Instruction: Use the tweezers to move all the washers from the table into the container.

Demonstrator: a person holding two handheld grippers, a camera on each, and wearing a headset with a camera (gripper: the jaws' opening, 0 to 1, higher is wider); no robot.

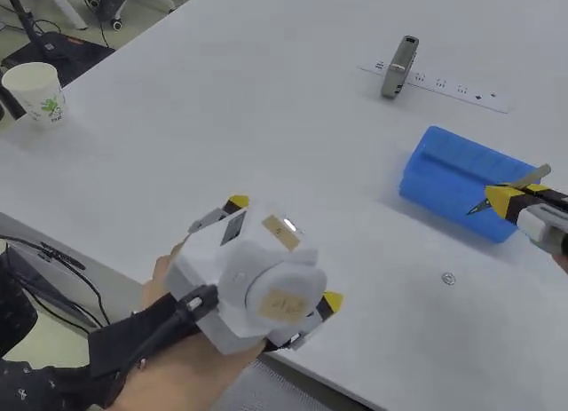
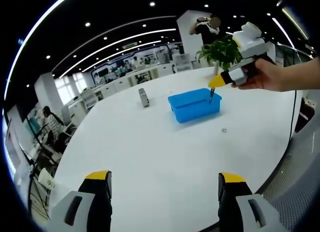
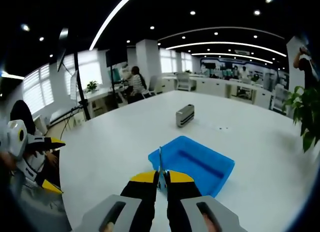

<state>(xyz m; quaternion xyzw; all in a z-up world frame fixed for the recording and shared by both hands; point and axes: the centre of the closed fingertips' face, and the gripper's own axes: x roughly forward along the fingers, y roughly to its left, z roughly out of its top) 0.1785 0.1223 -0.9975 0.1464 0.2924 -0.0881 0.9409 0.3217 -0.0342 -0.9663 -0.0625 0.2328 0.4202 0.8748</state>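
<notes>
Currently the right hand-held gripper (image 3: 161, 178) is clenched on thin metal tweezers (image 3: 160, 163). Their tips point down over the blue rectangular plastic container (image 3: 200, 164) on the white desk (image 1: 266, 118); cannot tell if they touch it. One small silver washer (image 1: 448, 279) lies on the desk near the container's front side, apart from it. Left hand-held gripper (image 2: 165, 178) is released, jaws wide apart, above the desk's near edge. A grey metal block (image 1: 398, 67) sits beyond the container, a white paper cup (image 1: 35, 91) far left.

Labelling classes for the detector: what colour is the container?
The container is plain blue, with no pattern; it shows best in the right gripper view.
</notes>
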